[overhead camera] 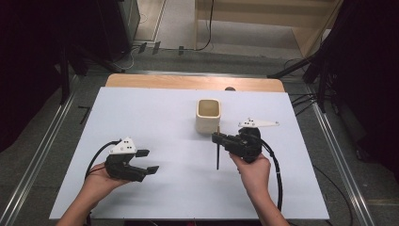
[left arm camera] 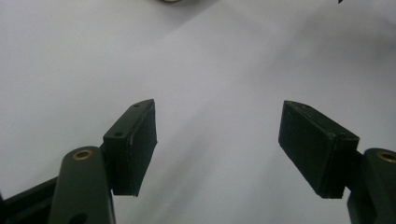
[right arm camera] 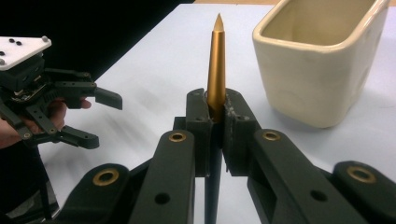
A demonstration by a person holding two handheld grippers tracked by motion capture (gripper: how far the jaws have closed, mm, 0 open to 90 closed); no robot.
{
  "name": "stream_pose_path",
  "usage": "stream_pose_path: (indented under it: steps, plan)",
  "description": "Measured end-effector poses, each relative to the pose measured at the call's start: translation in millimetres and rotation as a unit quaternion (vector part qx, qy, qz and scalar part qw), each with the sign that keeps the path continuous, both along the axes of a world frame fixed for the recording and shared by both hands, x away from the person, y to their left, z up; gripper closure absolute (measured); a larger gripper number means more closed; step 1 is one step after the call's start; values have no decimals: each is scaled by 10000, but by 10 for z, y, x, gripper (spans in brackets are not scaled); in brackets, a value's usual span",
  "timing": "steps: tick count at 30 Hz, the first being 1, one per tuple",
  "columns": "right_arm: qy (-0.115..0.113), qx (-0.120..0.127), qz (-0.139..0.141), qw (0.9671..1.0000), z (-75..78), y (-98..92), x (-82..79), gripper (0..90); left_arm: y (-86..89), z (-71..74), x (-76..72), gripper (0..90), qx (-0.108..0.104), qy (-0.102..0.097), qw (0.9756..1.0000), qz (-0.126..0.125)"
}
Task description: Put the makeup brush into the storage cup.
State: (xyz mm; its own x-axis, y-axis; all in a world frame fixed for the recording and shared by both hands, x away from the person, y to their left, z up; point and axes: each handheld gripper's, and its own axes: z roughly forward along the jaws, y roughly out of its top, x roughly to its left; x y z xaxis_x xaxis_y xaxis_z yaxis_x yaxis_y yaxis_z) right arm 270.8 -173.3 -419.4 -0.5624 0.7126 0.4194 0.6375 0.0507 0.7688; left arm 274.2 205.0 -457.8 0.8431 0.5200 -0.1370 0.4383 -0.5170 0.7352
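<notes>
Right gripper [right arm camera: 215, 122] had its jaws clamped on the pen [right arm camera: 216, 65], left gripper [left arm camera: 217, 140] open and empty; best bet was lifting the pen above the cup [right arm camera: 322, 70] rim first, then lowering straight in.

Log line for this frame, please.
right hand-held gripper: shut on pen | left hand-held gripper: open | cup: upright beside pen

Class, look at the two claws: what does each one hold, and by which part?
Right claw grips the pen at mid-shaft, gold tip beyond the jaws. Left claw holds nothing.
</notes>
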Motion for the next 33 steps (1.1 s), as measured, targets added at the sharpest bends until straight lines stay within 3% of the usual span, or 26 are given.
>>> stream_pose_path:
  steps: [21,33]
  plan:
    - [-267,-107,-117,9995,299,-70,114,834,36,-8,24,277,29,-71,9999,108]
    - [-326,-150,-164,9992,381,-90,178,834,44,-12,27,271,76,-116,9998,136]
